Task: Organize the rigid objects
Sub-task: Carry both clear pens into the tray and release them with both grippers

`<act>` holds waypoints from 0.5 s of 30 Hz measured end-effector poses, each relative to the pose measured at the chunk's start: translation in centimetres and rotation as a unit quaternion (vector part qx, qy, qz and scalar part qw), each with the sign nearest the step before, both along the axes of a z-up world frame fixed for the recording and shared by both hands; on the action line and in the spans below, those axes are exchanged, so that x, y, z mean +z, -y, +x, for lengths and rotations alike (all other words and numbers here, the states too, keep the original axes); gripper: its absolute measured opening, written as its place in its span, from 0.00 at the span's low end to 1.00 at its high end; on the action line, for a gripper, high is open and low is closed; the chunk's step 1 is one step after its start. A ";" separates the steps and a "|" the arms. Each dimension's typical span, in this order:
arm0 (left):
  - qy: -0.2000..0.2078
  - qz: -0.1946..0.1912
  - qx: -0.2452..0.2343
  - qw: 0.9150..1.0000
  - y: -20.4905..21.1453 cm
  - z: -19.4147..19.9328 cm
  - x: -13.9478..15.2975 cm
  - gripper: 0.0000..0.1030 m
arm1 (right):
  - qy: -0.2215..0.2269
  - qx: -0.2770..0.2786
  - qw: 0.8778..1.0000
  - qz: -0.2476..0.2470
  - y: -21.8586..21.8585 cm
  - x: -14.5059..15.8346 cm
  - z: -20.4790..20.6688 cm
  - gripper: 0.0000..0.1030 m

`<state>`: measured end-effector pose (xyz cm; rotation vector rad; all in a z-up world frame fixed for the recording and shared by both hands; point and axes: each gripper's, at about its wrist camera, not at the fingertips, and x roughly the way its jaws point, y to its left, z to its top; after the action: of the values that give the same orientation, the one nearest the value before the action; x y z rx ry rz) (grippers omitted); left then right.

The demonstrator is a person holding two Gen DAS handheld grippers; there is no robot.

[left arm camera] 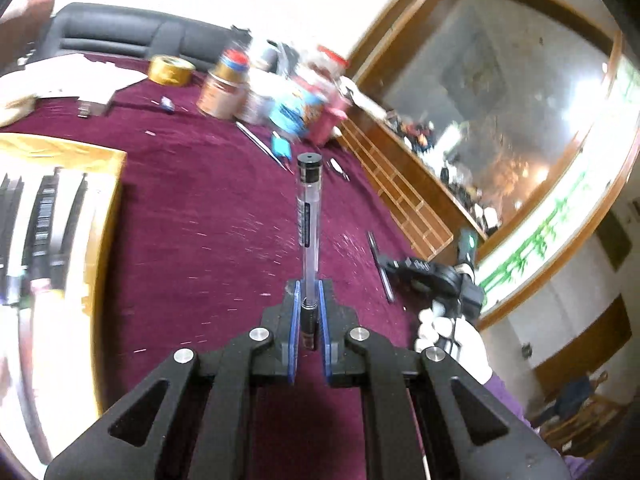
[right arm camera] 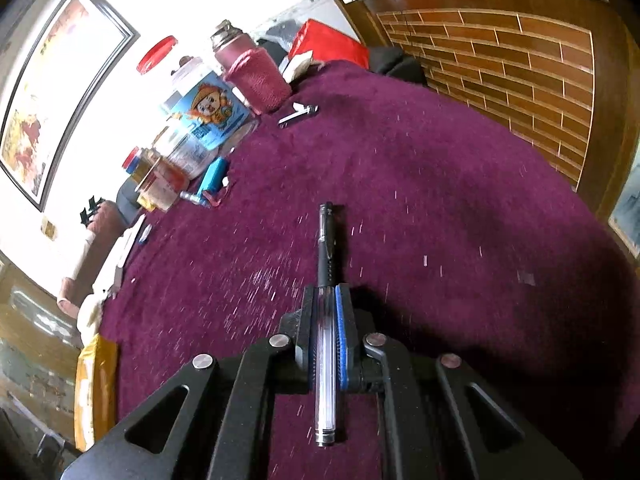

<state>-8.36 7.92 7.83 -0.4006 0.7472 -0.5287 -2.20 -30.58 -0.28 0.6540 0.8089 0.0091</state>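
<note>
Blue pads line both pairs of black fingers, and each pair is clamped on a pen. The left gripper [left arm camera: 308,300] pinches a clear plastic pen [left arm camera: 309,216] near its lower end, so the slim round barrel stands out ahead of the fingers, its black end cap farthest away. The right gripper [right arm camera: 325,300] grips a second pen [right arm camera: 326,264] around its clear barrel; the black capped end with a metal clip juts forward, and the metal-tipped rear end runs back between the linkage arms. Both pens hang above a fuzzy maroon cloth [right arm camera: 440,200] flecked with pale lint. Left of the left gripper lies a shallow yellow wooden tray [left arm camera: 108,208] holding several dark pens side by side. Farther off stand a gold tape roll [left arm camera: 171,70], a copper-coloured tin [left arm camera: 222,88], a clear jar with a cartoon label [right arm camera: 204,120] and a pink bottle in a knitted sleeve [right arm camera: 256,76]. A brown wooden panel with brick-like inlay [right arm camera: 500,60] rises behind the cloth.
</note>
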 end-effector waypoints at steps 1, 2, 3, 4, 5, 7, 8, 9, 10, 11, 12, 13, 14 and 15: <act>0.003 -0.005 0.006 1.000 -0.9 -0.1 0.1 0.06 | 0.000 0.005 1.000 0.014 -0.2 0.1 -0.6 0.07; 0.006 -0.011 0.016 1.000 -2.3 -0.5 0.2 0.06 | 0.002 0.012 1.000 0.021 -0.7 0.3 -1.1 0.07; 0.008 -0.017 0.025 1.000 -3.5 -0.9 0.3 0.06 | 0.005 0.019 1.000 0.023 -1.3 0.6 -1.7 0.07; 0.008 -0.021 0.035 0.999 -4.7 -1.3 0.2 0.06 | 0.012 0.030 0.999 0.025 -2.2 1.1 -2.3 0.07; 0.008 -0.023 0.047 0.999 -6.0 -1.8 0.2 0.06 | 0.018 0.043 0.998 0.032 -3.1 1.6 -2.9 0.07; 0.009 -0.026 0.072 0.997 -8.8 -3.0 -0.1 0.06 | 0.031 0.077 0.995 0.046 -5.5 2.6 -3.8 0.07; 0.008 -0.025 0.083 0.996 -10.0 -3.6 -0.4 0.06 | 0.036 0.097 0.993 0.051 -7.0 3.1 -4.1 0.07; 0.007 -0.024 0.096 0.995 -11.1 -3.9 -0.6 0.06 | 0.039 0.119 0.991 0.056 -8.7 3.5 -4.3 0.07; 0.006 -0.024 0.108 0.994 -12.2 -4.3 -0.8 0.06 | 0.041 0.137 0.988 0.062 -10.1 3.8 -4.5 0.07; 0.005 -0.026 0.122 0.992 -13.4 -4.8 -1.1 0.06 | 0.042 0.155 0.985 0.067 -11.6 4.1 -4.5 0.07; 0.003 -0.029 0.134 0.991 -14.5 -5.2 -1.3 0.06 | 0.044 0.179 0.980 0.073 -13.6 4.6 -4.6 0.07; 0.002 -0.030 0.146 0.989 -15.5 -5.5 -1.6 0.06 | 0.045 0.196 0.977 0.076 -15.1 4.8 -4.7 0.07; -0.001 -0.032 0.159 0.987 -16.5 -5.7 -1.9 0.06 | 0.045 0.214 0.973 0.078 -16.7 5.1 -4.7 0.07; -0.005 -0.036 0.170 0.985 -17.4 -5.8 -2.3 0.06 | 0.045 0.229 0.969 0.081 -18.1 5.2 -4.8 0.07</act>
<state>-14.20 25.29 5.58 -0.5848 0.6534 -0.2322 -6.96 -12.48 4.97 0.6033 0.8627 0.5276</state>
